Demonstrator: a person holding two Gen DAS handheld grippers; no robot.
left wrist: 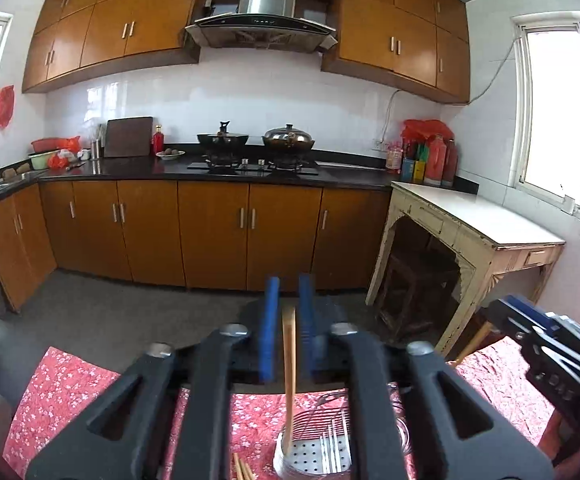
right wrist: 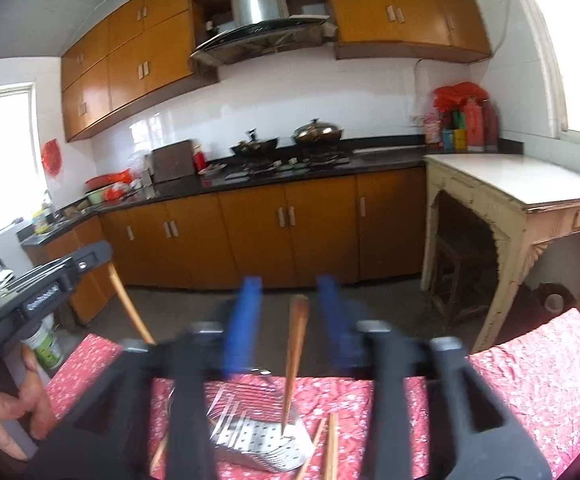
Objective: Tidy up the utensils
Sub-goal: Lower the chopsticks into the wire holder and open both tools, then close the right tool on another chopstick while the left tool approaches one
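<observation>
Jaws of the left gripper [left wrist: 289,300] stand partly apart with a wooden chopstick [left wrist: 289,360] upright in the gap, touching neither blue pad; its lower end sits in the perforated steel utensil holder [left wrist: 310,456] on the worktop with the red floral cloth [left wrist: 70,392]. The right gripper [right wrist: 290,300] shows the same: jaws parted, a darker chopstick [right wrist: 294,360] standing between them, clear of both pads, tip down in that holder [right wrist: 250,440]. Both long axes run near vertical, leaning slightly, so each stick looks dropped in and free. Loose chopsticks [right wrist: 330,448] lie flat on the cloth just right of the holder, nearer the right gripper, which I judge is better placed to fetch them next.
</observation>
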